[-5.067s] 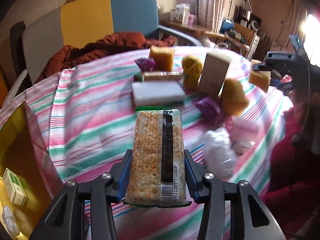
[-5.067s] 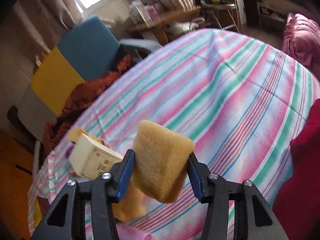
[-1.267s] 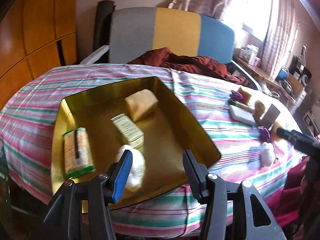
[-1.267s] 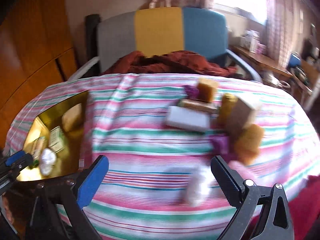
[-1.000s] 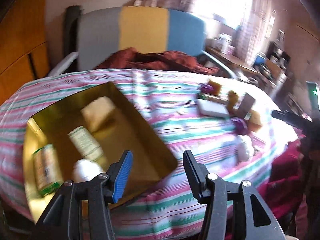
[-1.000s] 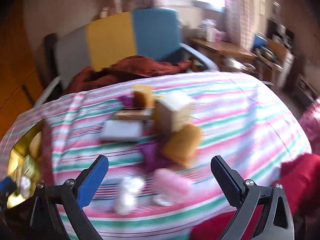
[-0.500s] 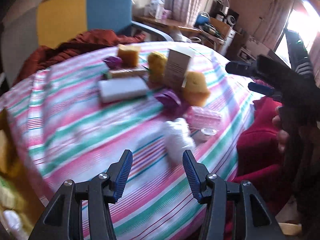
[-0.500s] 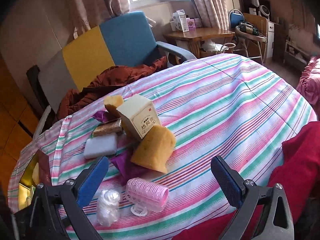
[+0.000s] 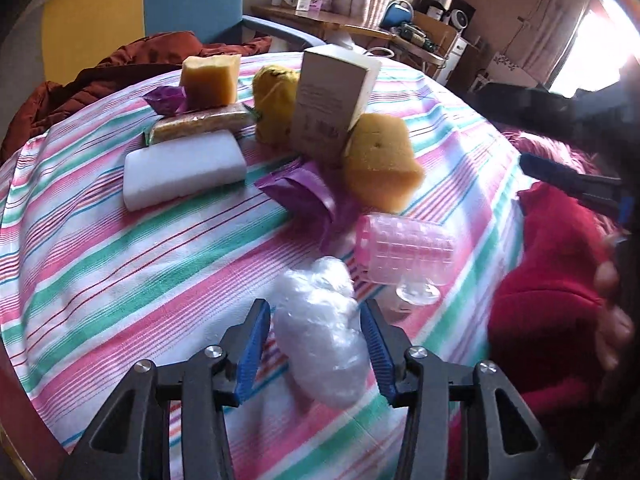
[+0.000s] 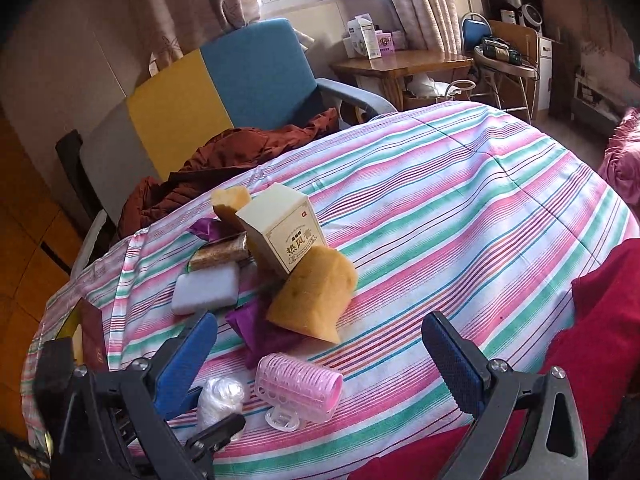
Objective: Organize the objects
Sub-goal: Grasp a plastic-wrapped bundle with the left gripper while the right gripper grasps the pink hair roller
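Observation:
My left gripper point(image 9: 316, 316) is open, its jaws on either side of a clear plastic-wrapped bundle point(image 9: 320, 332) lying on the striped tablecloth point(image 9: 100, 264); I cannot tell if the pads touch it. The bundle also shows in the right wrist view point(image 10: 220, 400). Beyond it lie a pink hair roller point(image 9: 404, 252), a purple wrapper point(image 9: 300, 188), a yellow sponge point(image 9: 380, 160), a beige box point(image 9: 332, 100), a white block point(image 9: 180, 168) and a snack bar point(image 9: 200, 124). My right gripper point(image 10: 320, 340) is wide open and empty, above the table's near edge, the roller point(image 10: 298, 388) below it.
A second sponge point(image 9: 210, 80) and a yellow bundle point(image 9: 276, 100) stand at the back of the pile. A chair point(image 10: 224, 80) with brown clothing point(image 10: 224, 160) is behind the table. The gold tray's corner point(image 10: 72, 328) shows at left. Red fabric point(image 10: 592, 360) lies at right.
My left gripper swung from the gold tray to the pile and came down around the plastic bundle. My right gripper stayed wide open and drew a little closer to the pile.

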### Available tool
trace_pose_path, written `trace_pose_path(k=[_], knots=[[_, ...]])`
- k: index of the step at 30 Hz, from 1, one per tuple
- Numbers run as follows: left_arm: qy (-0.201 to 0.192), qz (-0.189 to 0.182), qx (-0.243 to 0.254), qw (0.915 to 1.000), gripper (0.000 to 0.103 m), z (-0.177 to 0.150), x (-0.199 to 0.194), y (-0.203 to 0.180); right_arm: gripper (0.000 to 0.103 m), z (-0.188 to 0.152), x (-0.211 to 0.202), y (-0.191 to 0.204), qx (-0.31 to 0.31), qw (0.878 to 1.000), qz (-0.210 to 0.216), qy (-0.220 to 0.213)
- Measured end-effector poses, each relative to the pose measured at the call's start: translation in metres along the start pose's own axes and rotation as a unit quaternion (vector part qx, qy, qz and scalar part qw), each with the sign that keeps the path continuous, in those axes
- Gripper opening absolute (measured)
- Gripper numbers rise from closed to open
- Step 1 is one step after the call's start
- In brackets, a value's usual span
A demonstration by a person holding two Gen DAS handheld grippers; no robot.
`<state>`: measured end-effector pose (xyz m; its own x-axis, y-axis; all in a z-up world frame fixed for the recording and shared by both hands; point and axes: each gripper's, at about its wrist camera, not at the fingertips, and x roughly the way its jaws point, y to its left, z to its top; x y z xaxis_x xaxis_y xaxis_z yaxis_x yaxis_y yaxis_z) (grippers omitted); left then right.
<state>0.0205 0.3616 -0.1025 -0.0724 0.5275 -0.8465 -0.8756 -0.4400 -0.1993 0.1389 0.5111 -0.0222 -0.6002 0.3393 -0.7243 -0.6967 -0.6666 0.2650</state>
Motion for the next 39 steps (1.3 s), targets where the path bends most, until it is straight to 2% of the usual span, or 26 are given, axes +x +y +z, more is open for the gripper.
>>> trace_pose_path(k=[6,7,9,12,15,18,24,27,29,30,36,39], knots=[[-0.018,-0.005,-0.004,0.9998,0.044,-0.006,0.004,0.008,0.103,-0.001,0.006,0.001,-0.002,1.0,-0.009,0.014],[-0.022,-0.01,-0.008,0.9997,0.044,-0.007,0.004,0.011,0.103,-0.001,0.009,0.002,-0.006,1.0,-0.014,0.022],[-0.024,-0.008,-0.009,0.9996,0.037,-0.008,0.004,0.014,0.103,-0.002,0.014,0.005,-0.012,0.999,-0.023,0.038],[-0.028,-0.005,-0.007,0.9996,0.034,-0.01,0.001,0.017,0.103,-0.005,0.029,0.009,-0.024,0.995,-0.039,0.084],[-0.032,0.013,0.0,0.9994,0.034,-0.016,-0.005,0.018,0.103,-0.008,0.04,0.014,-0.037,0.991,-0.061,0.111],[-0.037,0.027,0.003,0.9989,0.034,-0.027,-0.012,0.02,0.103,-0.014,0.051,0.018,-0.034,0.989,-0.053,0.135],[-0.049,0.032,-0.006,0.9983,0.035,-0.041,-0.022,0.026,0.103,-0.034,0.079,0.028,-0.021,0.983,-0.051,0.175],[-0.054,0.036,-0.008,0.9979,0.035,-0.045,-0.023,0.028,0.102,-0.04,0.087,0.03,-0.032,0.981,-0.066,0.181],[-0.055,0.04,-0.009,0.9977,0.035,-0.046,-0.024,0.028,0.092,-0.042,0.088,0.03,-0.035,0.98,-0.066,0.185],[-0.055,0.042,-0.009,0.9976,0.034,-0.047,-0.025,0.028,0.073,-0.044,0.09,0.031,-0.042,0.979,-0.073,0.188],[-0.062,0.055,-0.02,0.9963,0.034,-0.056,-0.036,0.032,0.073,-0.051,0.087,0.036,-0.059,0.979,-0.071,0.18],[-0.068,0.058,-0.03,0.9955,0.034,-0.06,-0.051,0.035,0.073,-0.052,0.079,0.04,-0.062,0.983,-0.051,0.168]])
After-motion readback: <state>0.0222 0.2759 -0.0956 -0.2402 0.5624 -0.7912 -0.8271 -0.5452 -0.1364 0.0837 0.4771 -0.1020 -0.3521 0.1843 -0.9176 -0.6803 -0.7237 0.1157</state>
